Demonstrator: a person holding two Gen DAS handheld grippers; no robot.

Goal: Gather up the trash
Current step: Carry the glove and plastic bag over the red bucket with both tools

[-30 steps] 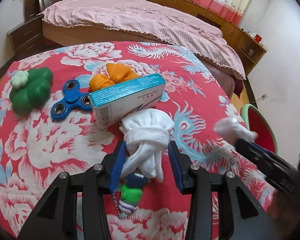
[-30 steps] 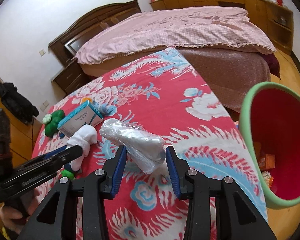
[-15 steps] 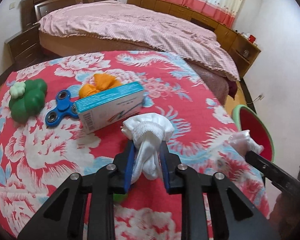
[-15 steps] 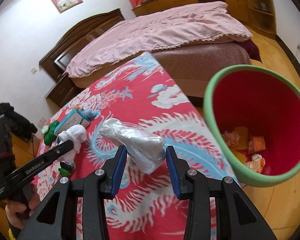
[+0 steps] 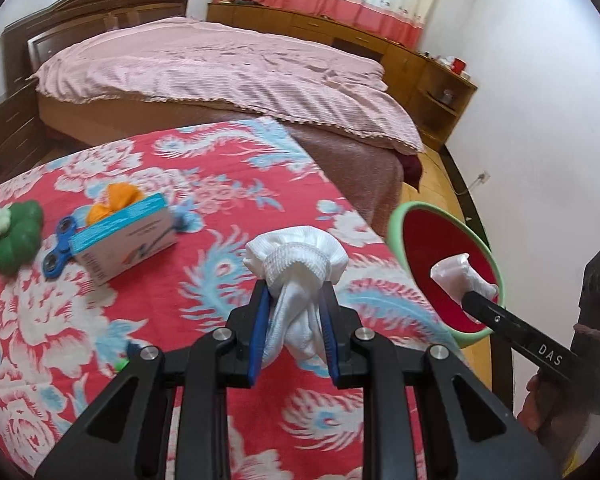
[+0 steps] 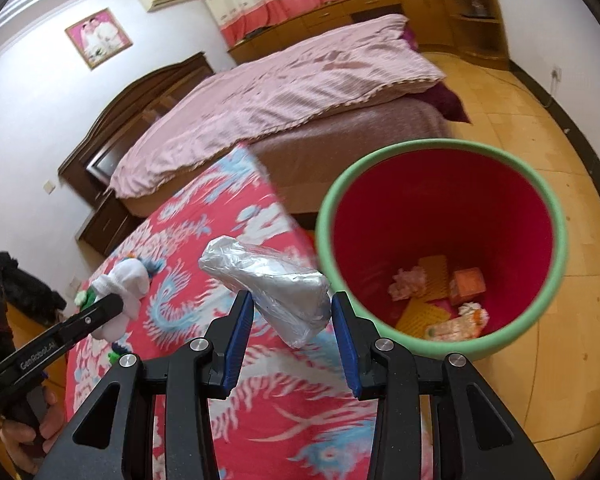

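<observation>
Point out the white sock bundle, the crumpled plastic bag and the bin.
white sock bundle [image 5: 296,264]: left wrist view, ribbed cuff.
crumpled plastic bag [image 6: 276,284]: right wrist view, its middle.
bin [image 6: 556,216]: right wrist view, green rim.

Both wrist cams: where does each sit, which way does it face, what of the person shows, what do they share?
Left wrist: on the left gripper, angled down over the red floral cloth toward the bed; own fingers clamp a white sock; right gripper enters at right.
Right wrist: on the right gripper, facing the bin; holds a plastic wrapper; a hand at lower left.
Shared: cloth, bed, bin, sock, wrapper.
</observation>
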